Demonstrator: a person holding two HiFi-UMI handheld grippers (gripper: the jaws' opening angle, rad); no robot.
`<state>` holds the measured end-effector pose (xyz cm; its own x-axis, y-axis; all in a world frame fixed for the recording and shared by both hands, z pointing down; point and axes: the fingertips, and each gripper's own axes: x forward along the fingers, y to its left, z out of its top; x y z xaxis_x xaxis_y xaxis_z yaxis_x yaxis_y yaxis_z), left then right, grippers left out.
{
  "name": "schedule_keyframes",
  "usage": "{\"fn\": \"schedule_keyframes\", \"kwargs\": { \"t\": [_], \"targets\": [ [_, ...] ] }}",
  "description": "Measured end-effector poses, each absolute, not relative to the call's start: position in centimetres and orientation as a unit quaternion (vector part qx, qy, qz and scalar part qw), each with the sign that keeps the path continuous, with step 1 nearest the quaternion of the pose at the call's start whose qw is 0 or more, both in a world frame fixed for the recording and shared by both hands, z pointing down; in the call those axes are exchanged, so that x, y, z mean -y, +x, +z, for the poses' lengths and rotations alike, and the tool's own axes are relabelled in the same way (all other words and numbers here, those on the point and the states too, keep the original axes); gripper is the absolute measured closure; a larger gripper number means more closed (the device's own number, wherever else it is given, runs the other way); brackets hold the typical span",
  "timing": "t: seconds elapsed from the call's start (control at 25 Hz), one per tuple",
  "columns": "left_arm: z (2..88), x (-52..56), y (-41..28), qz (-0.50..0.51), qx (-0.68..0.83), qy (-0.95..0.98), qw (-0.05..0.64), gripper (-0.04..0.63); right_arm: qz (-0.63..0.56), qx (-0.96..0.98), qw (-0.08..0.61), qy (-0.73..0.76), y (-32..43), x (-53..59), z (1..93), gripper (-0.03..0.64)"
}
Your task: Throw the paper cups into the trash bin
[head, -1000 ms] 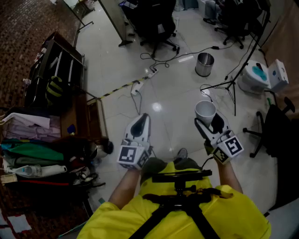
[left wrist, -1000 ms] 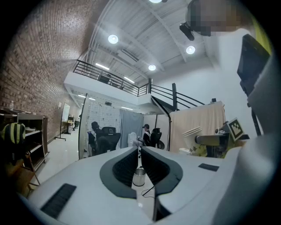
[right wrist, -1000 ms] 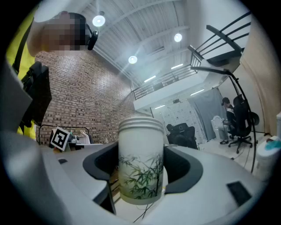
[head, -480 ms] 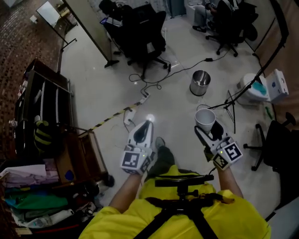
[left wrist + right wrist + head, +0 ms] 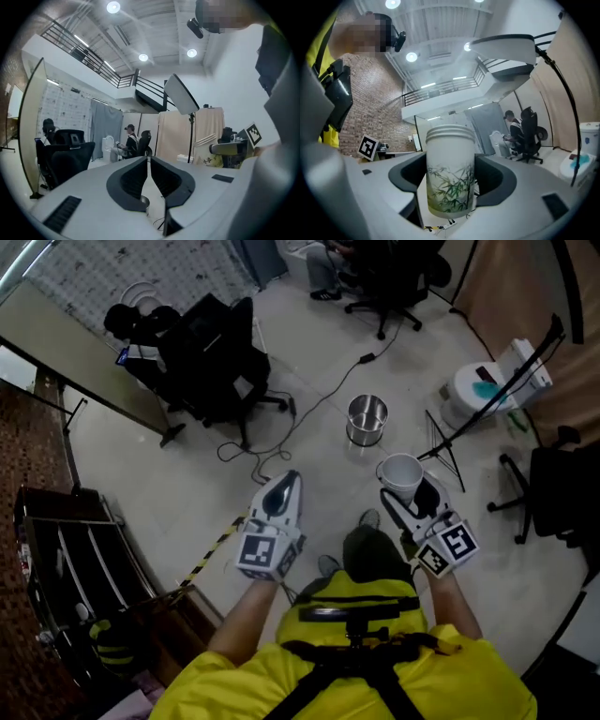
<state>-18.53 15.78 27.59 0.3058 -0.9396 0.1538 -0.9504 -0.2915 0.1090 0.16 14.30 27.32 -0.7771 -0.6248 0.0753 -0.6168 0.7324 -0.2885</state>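
One paper cup (image 5: 401, 472), printed with bamboo, stands upright gripped in the wide-set jaws of the right gripper (image 5: 413, 493), just short of the metal trash bin (image 5: 367, 419); the left gripper (image 5: 280, 495), also short of the bin, has its jaws closed on nothing. To finish the carry well, I would keep the cup upright, bring it squarely over the bin's open mouth (its height above the bin is hard to judge from overhead), and only then part the jaws. Compared with a second ago, the bin lies much nearer the cup, and the grip looks unchanged.
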Motion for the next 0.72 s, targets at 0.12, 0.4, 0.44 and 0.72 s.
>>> {"fn": "schedule_keyframes", "kwargs": {
  "t": [0.12,0.4,0.44,0.72],
  "targets": [
    [29.6,-8.2,-18.0,0.034,0.563,0.820,0.095,0.571,-0.168,-0.915,0.012,-0.366,1.0,-7.9,29.7,0.293],
    [33.9,10.0,-18.1,0.055,0.539,0.830,0.131,0.571,-0.186,-0.898,0.018,-0.398,1.1,10.2,33.8,0.293],
    [34.2,12.7,-18.0,0.055,0.538,0.831,0.130,0.571,-0.186,-0.897,0.014,-0.401,1.1,12.6,34.2,0.293],
    [43.7,27.8,-16.8,0.080,0.502,0.849,0.144,0.571,-0.201,-0.878,-0.046,-0.431,1.1,25.8,43.1,0.291]
  ]
}}
